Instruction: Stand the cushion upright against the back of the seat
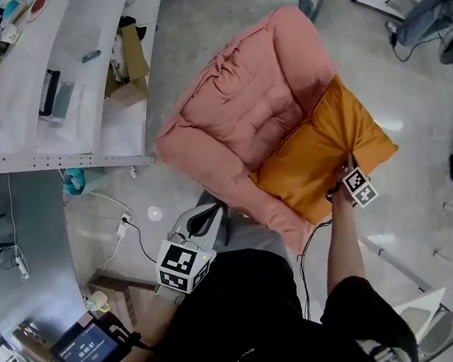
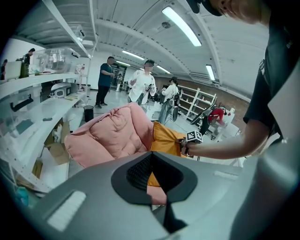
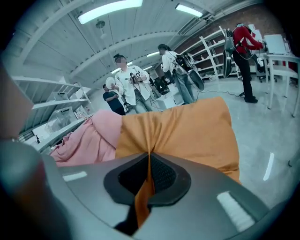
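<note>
While the right gripper (image 1: 350, 165) pinches a fold of the orange cushion (image 1: 322, 151), which lies across the pink seat's (image 1: 242, 108) lower right side, the left gripper (image 1: 211, 211) hangs closed and empty at lower left.

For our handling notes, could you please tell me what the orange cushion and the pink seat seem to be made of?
Orange cushion: probably smooth woven fabric, faintly shiny, over soft filling; it puckers into folds where the right claw pinches it. Pink seat: likely matte, plush padded fabric; stitched tufts leave puffy sections.
</note>
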Available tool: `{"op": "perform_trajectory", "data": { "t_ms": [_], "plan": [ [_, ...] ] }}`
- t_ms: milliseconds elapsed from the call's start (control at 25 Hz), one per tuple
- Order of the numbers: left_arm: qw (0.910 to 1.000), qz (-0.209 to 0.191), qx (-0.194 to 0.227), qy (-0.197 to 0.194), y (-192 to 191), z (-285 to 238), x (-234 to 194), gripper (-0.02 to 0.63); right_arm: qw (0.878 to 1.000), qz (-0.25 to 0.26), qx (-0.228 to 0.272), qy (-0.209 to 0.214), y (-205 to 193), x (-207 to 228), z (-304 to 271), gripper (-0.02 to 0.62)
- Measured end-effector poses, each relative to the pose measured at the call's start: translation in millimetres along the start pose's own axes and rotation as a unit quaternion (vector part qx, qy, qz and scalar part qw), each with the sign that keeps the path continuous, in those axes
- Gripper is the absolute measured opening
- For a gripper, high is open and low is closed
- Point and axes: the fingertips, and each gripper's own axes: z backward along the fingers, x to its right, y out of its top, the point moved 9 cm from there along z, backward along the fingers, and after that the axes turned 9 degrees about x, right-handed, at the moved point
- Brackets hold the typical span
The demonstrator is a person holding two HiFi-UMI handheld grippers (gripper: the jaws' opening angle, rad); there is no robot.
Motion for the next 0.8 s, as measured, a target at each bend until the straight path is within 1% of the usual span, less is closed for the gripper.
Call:
{"op": "perform_trajectory", "data": {
  "t_ms": [120,240,480,640,800],
  "plan": [
    [1.0000,-0.003,0.002,-0.003,-0.1,-0.2,1.2,0.020,1.000,0.025,0.012,0.006,7.2,2.2,15.8,0.006],
    [1.0000,-0.005,0.003,-0.006,0.5,-0.3,2.0,0.020,0.999,0.040,0.031,0.020,15.8,3.3,32.0,0.006],
    [0.9997,-0.015,0.009,-0.018,3.6,-1.1,5.1,0.020,0.991,0.098,0.065,0.063,41.6,-11.1,57.5,0.006],
    [0.9994,-0.019,0.016,-0.025,7.4,-3.1,8.7,0.020,0.981,0.142,0.082,0.106,71.7,-23.1,69.2,0.006],
    [0.9988,-0.025,0.026,-0.033,11.7,-5.3,10.9,0.020,0.966,0.177,0.095,0.162,103.8,-34.7,79.7,0.008]
  ]
}}
